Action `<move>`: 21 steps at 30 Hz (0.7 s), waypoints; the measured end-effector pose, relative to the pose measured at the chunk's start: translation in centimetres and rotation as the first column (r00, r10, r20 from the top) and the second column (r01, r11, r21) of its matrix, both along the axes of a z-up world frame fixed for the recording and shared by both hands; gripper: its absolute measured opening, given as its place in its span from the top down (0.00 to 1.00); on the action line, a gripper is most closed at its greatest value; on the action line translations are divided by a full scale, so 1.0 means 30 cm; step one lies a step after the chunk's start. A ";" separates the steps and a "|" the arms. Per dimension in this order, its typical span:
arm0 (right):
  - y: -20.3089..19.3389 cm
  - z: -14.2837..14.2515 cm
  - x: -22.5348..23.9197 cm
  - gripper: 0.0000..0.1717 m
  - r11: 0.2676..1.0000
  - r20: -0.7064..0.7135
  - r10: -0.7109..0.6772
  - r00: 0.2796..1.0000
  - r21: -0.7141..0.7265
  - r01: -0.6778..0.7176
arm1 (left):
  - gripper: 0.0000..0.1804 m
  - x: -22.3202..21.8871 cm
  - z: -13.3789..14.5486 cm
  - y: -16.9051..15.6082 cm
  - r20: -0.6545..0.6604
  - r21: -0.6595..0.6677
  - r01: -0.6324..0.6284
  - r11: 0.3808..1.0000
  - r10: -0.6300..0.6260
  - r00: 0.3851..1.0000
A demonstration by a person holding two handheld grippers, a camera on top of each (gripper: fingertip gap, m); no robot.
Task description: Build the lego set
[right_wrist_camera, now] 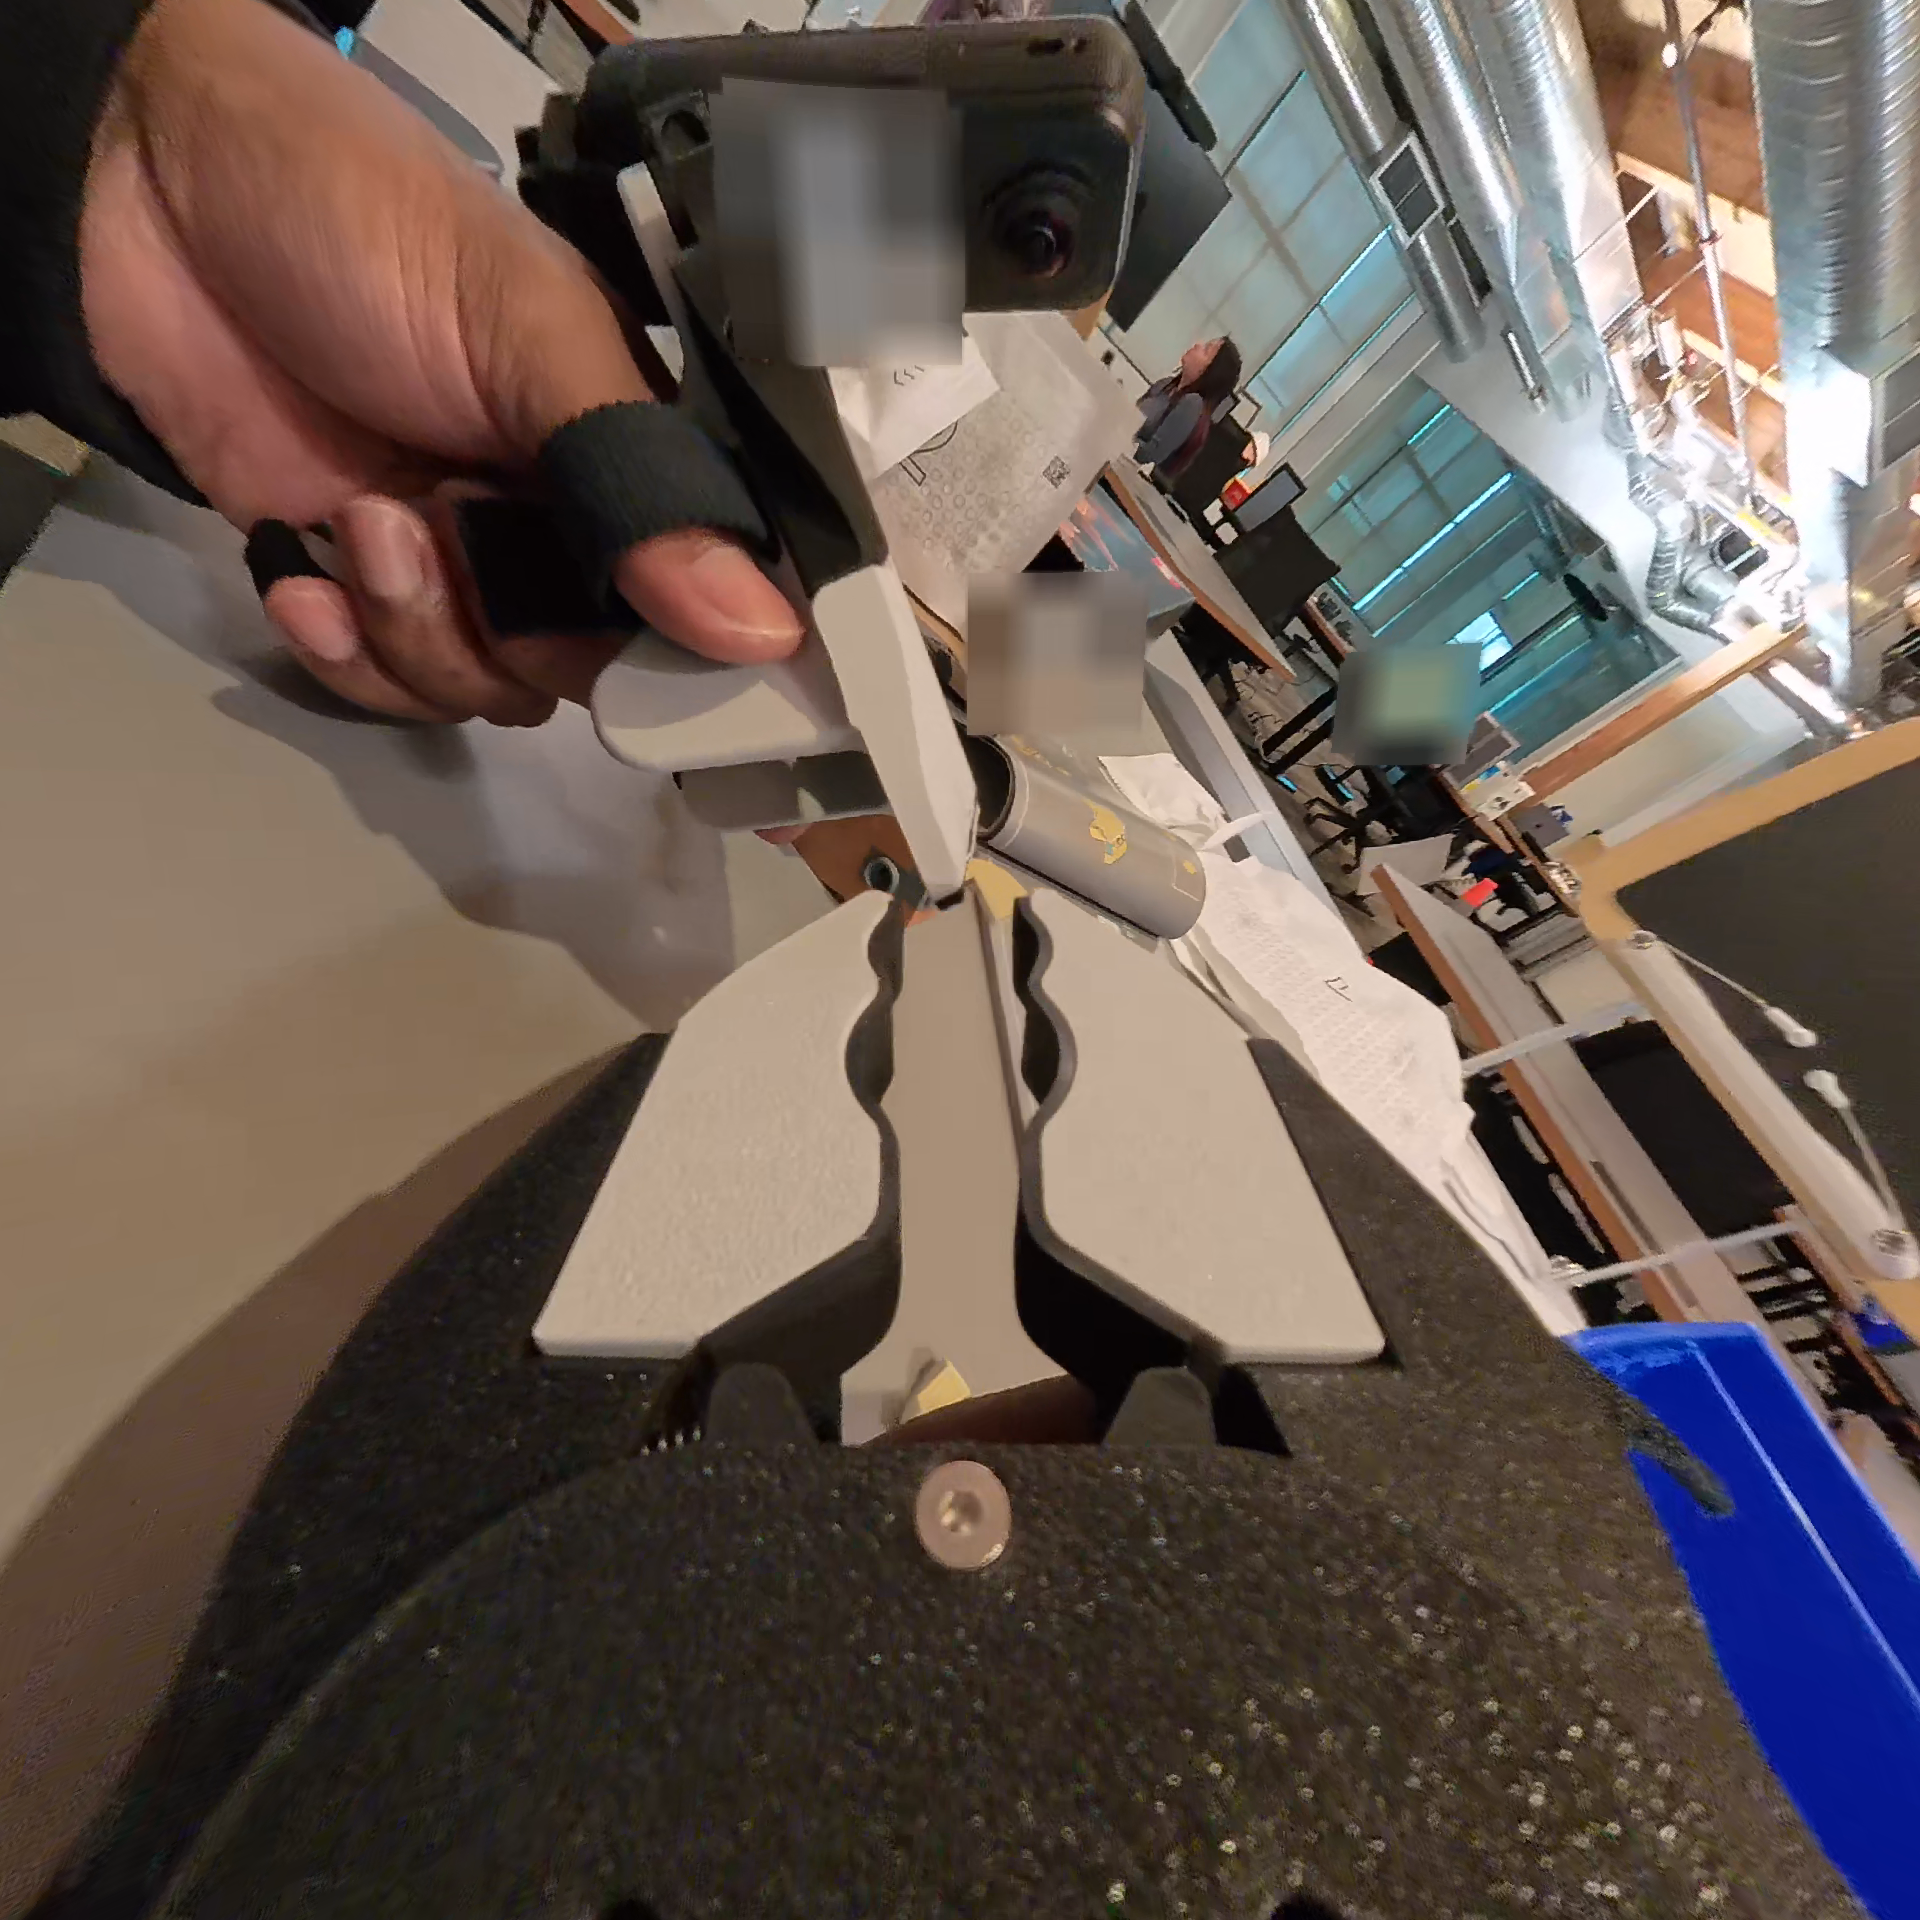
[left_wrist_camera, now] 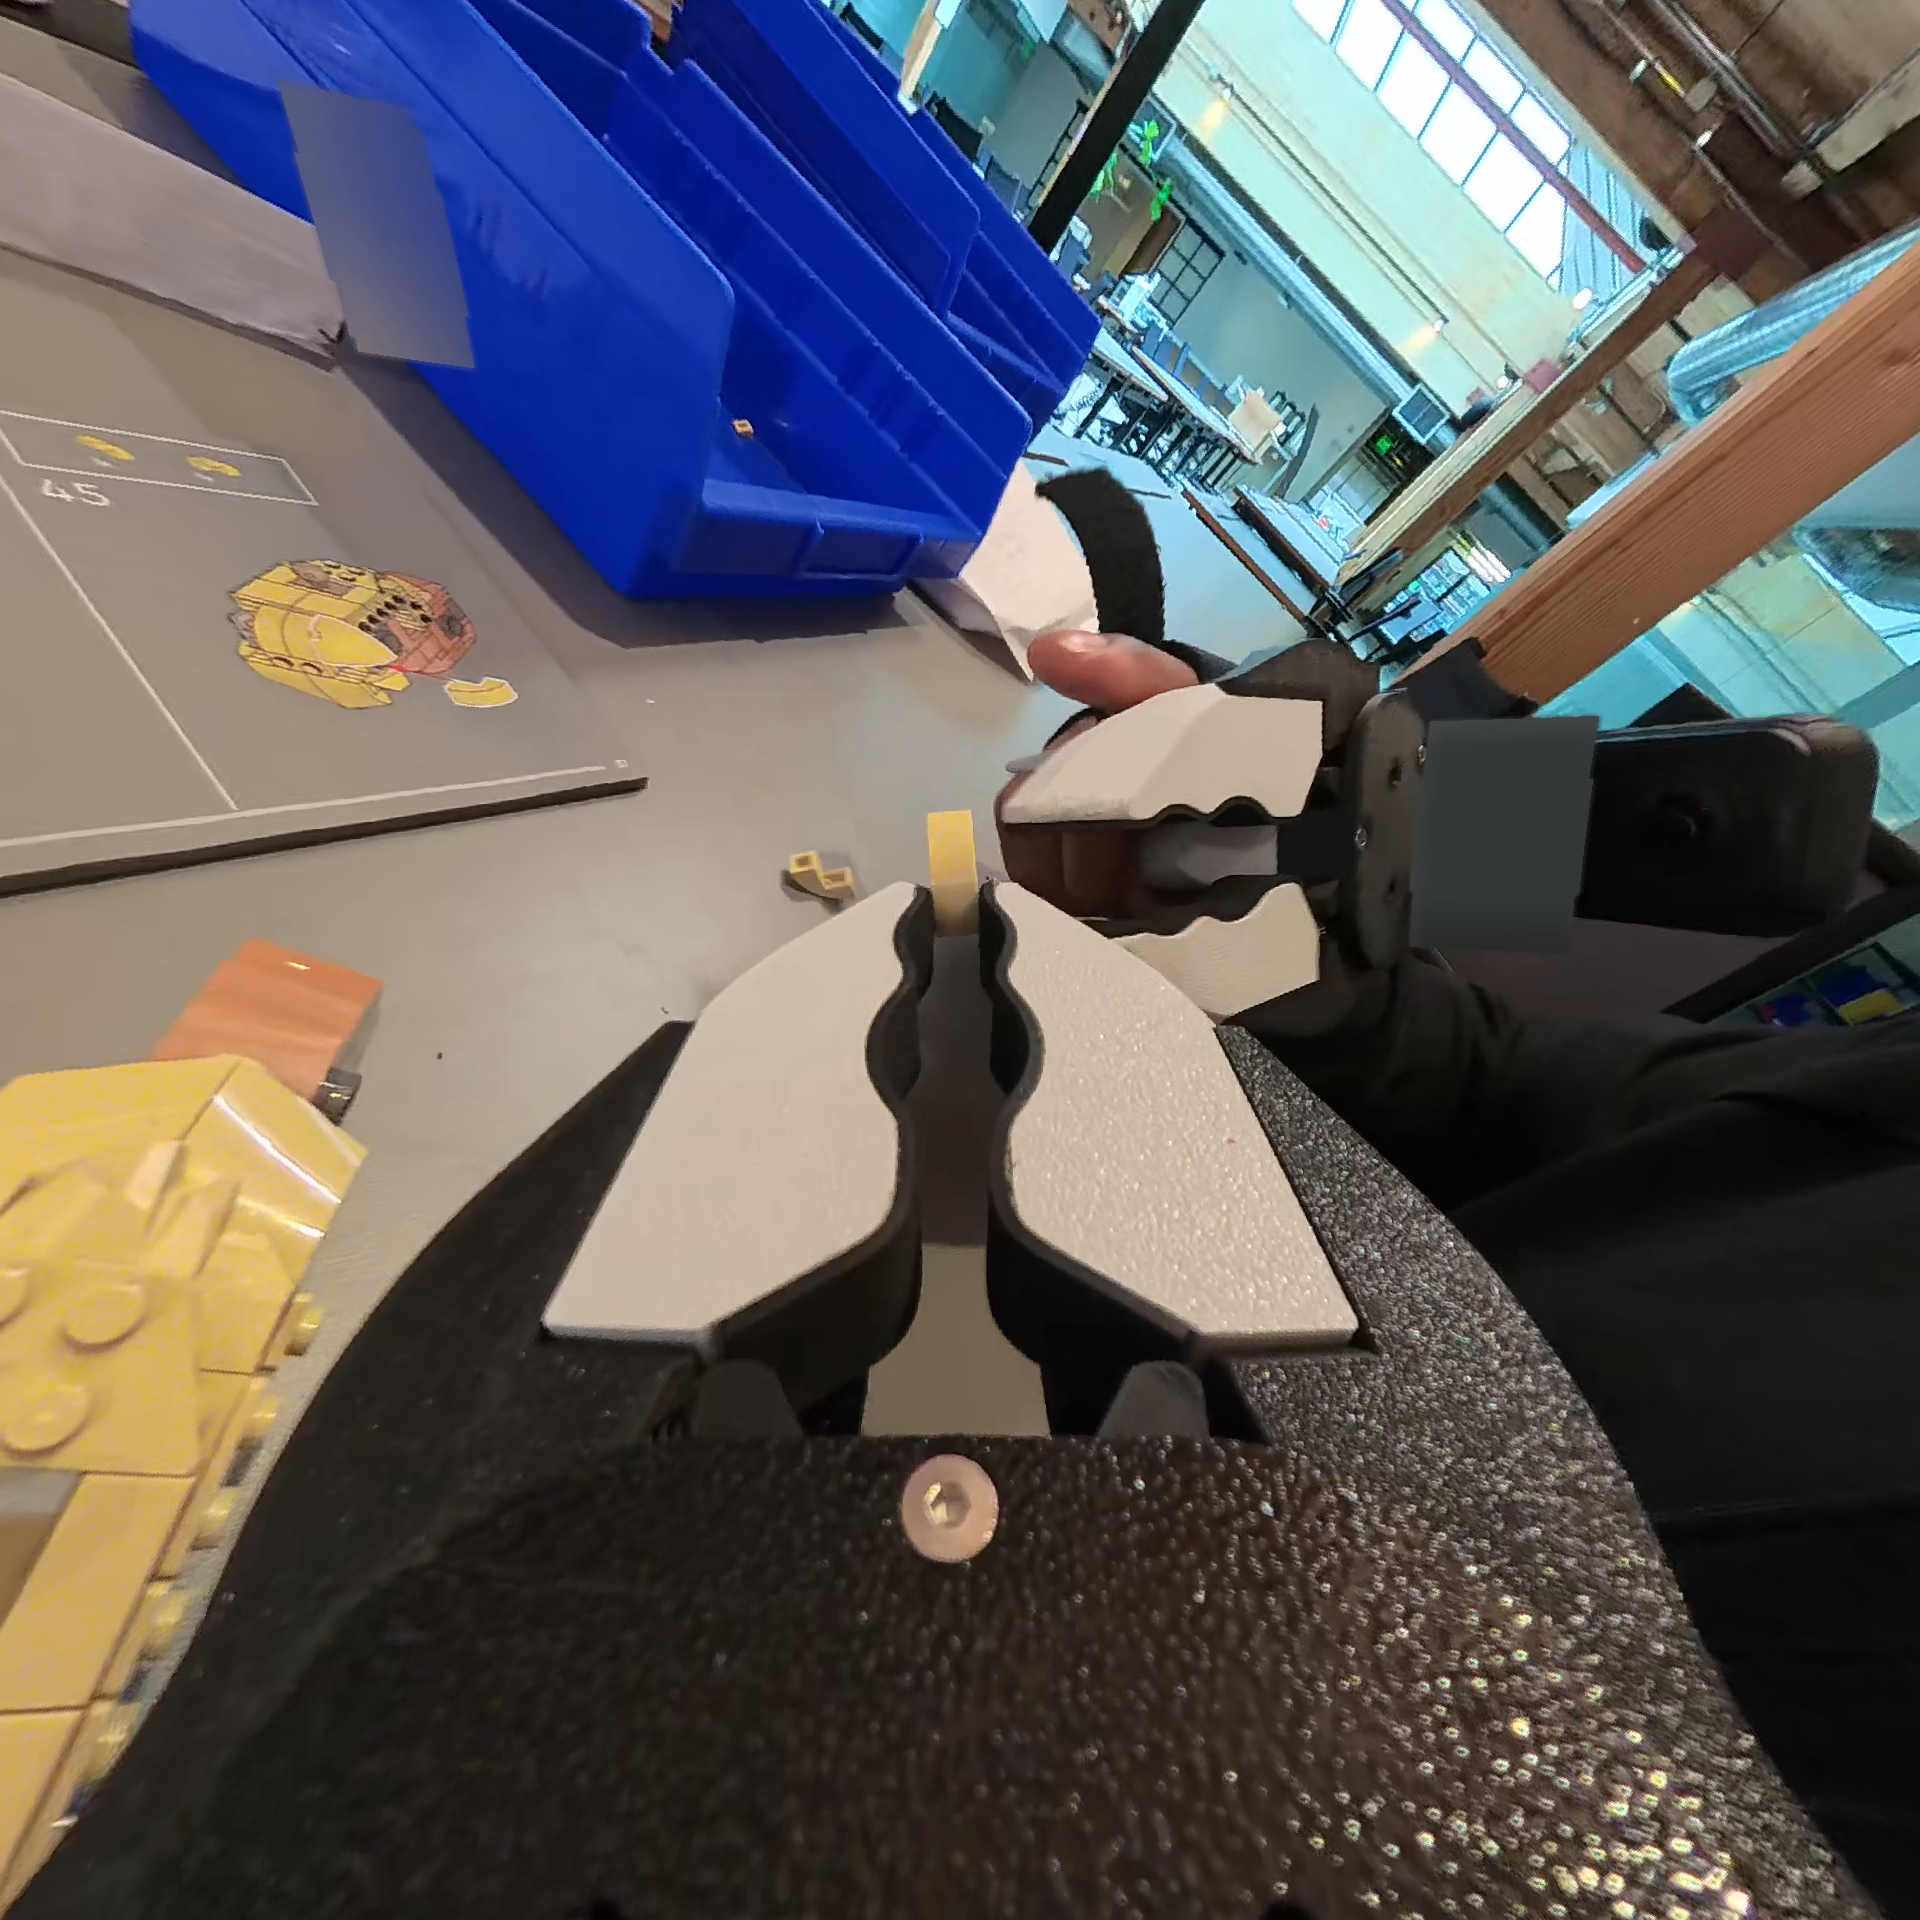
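While we look along the left gripper (left_wrist_camera: 951,902), we see its two pale grey fingers clenched on a small flat tan plastic brick piece (left_wrist_camera: 951,847), which stands upright between the fingertips and rises above them, both black pads pressed to its sides. Just right of it, nearly touching, hangs the right gripper (right_wrist_camera: 945,914), turned on its side and held by a hand in a black fingerless glove (left_wrist_camera: 1278,675). Its jaws grasp a dark reddish-brown brick piece (left_wrist_camera: 1081,868) that fills the gap between the tips. In the right wrist view one finger (right_wrist_camera: 914,748) of the left gripper comes down from the upper left to meet the right gripper's tips, where a corner of the tan piece and a brown part with a round hole (right_wrist_camera: 831,857) show. The bare left hand (right_wrist_camera: 343,343), with black straps over its fingers, grips the handle. On the grey table (left_wrist_camera: 582,987), a little left of the tan piece, lies a small tan stepped bracket piece (left_wrist_camera: 821,873). Farther left lies an open grey instruction booklet showing a yellow model (left_wrist_camera: 312,644), and at the near left stands a large tan studded brick model (left_wrist_camera: 125,1299) with an orange-brown block (left_wrist_camera: 270,997) behind it. Blue plastic bins (left_wrist_camera: 623,312) stand at the far left. Beyond the right gripper's tips lie a rolled grey page (right_wrist_camera: 1101,842) and white paper bags (right_wrist_camera: 1340,1008).
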State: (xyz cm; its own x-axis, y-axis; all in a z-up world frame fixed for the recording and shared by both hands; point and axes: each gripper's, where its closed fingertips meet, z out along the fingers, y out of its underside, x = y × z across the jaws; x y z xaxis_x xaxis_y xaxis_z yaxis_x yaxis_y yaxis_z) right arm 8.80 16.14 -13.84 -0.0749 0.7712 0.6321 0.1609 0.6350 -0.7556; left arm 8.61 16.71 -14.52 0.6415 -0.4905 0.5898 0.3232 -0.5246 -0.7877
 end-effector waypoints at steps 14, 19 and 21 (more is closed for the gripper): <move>0.040 -0.003 0.001 0.90 0.904 -0.087 -0.126 0.988 0.400 0.151 | 0.96 0.035 -0.003 -0.007 0.089 -0.046 0.034 0.998 -0.030 0.996; 0.044 -0.009 -0.004 0.91 0.848 -0.107 -0.132 0.985 0.502 0.168 | 0.96 0.039 -0.007 -0.003 0.163 -0.084 0.048 0.995 -0.034 0.986; 0.043 -0.002 -0.006 0.91 0.817 -0.129 -0.132 0.983 0.547 0.182 | 0.96 0.040 -0.010 -0.002 0.185 -0.097 0.051 0.994 -0.032 0.982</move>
